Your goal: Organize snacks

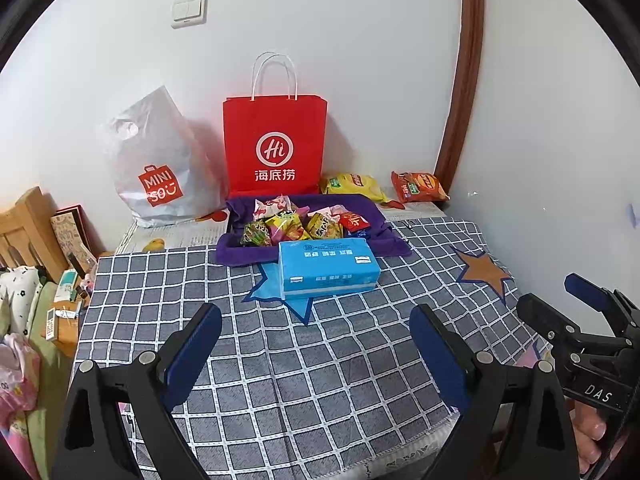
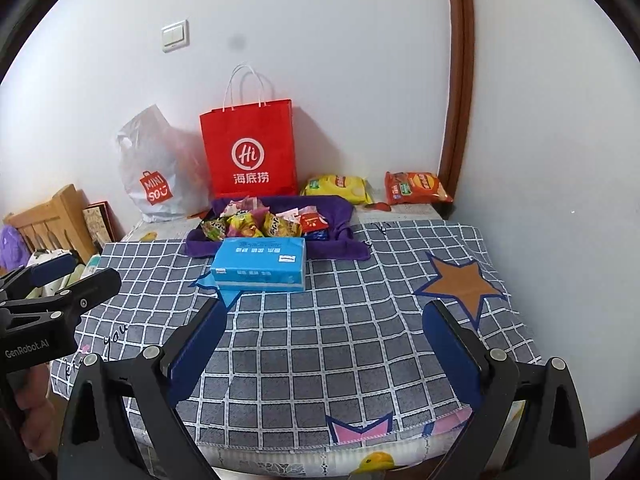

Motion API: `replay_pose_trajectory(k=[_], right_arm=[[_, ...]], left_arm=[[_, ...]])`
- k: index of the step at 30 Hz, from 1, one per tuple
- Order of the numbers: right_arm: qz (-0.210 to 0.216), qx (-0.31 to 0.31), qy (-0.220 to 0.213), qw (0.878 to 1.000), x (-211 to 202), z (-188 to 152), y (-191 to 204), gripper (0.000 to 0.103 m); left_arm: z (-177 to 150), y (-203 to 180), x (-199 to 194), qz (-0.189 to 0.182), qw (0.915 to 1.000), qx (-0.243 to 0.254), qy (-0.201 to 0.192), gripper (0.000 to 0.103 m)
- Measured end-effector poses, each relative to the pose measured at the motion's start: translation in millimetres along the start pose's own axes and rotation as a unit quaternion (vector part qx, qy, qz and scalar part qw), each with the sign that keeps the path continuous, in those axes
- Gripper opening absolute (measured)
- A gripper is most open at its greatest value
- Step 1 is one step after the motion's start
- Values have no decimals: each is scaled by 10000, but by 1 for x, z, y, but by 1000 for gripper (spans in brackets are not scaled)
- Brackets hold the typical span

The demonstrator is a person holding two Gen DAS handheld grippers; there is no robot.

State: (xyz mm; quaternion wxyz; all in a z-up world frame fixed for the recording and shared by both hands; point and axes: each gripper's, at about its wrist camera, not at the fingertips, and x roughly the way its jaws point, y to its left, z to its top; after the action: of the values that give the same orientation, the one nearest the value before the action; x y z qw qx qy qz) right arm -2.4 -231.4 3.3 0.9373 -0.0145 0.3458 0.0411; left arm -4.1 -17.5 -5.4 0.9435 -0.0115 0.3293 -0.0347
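Both the left tongs [image 1: 316,344] and the right tongs [image 2: 326,342] stand wide open over the checked worktop [image 2: 360,340] with nothing between their pads. Ahead of them, beyond the blue tissue pack [image 1: 328,266], small snack packets [image 1: 296,226] lie heaped in a purple-lined tray [image 1: 376,208], and farther ahead, toward the right, a yellow chip bag [image 1: 354,186] and an orange chip bag [image 1: 418,187] lie near the wall. These look light, soft and crinkly, likely slick, with crushable contents, so a gentle pinch on a sealed edge seems best.

Table [image 2: 400,360] under checked cloth [image 2: 320,340] — blue tissue pack [image 2: 260,266], purple tray [image 2: 340,248] (snack-filled), bags at wall.
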Motion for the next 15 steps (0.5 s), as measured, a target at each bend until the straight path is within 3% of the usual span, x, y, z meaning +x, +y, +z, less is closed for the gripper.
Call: replay_pose_trajectory(k=[15], right_arm=[[25, 204, 45, 9998, -2, -5, -6, 97]], left_arm=[[-1, -3, -4, -28, 10000, 36, -3, 95]])
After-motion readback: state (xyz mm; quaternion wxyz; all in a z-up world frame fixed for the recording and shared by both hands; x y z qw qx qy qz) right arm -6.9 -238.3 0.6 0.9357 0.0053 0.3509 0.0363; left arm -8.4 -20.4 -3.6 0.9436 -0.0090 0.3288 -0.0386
